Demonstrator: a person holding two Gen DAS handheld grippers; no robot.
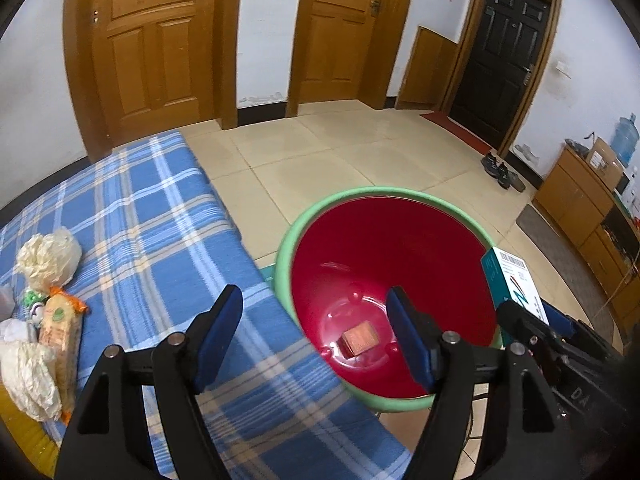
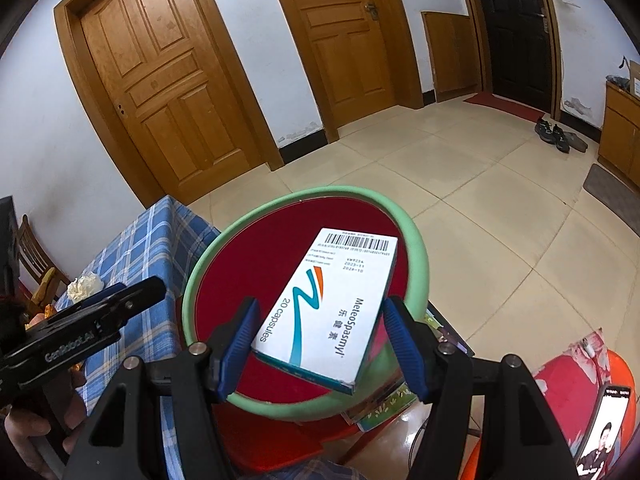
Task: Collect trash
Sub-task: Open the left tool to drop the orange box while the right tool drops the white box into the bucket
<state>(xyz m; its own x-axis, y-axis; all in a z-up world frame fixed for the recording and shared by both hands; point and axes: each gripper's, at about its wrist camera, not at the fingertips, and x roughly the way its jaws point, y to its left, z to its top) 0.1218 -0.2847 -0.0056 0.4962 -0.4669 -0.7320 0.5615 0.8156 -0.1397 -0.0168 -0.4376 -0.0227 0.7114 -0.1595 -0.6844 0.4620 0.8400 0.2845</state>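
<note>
A red bin with a green rim (image 1: 288, 248) stands beside the blue plaid table (image 1: 152, 216); a small brown box (image 1: 360, 338) lies on its bottom. My left gripper (image 1: 316, 324) is open and empty, over the table edge and the bin. My right gripper (image 2: 320, 340) is shut on a white and teal medicine box (image 2: 332, 304) and holds it above the bin's rim (image 2: 416, 252). That box (image 1: 516, 284) and the right gripper (image 1: 536, 320) show at the right of the left wrist view. Crumpled wrappers (image 1: 48, 256) and an orange snack packet (image 1: 60, 328) lie on the table's left.
Two wooden doors (image 1: 156, 40) and a dark door (image 1: 504, 52) line the far wall across a tiled floor (image 1: 320, 152). Shoes (image 1: 500, 168) and a wooden cabinet (image 1: 580, 204) stand at right. A phone (image 2: 604, 428) lies on an orange and red thing at lower right.
</note>
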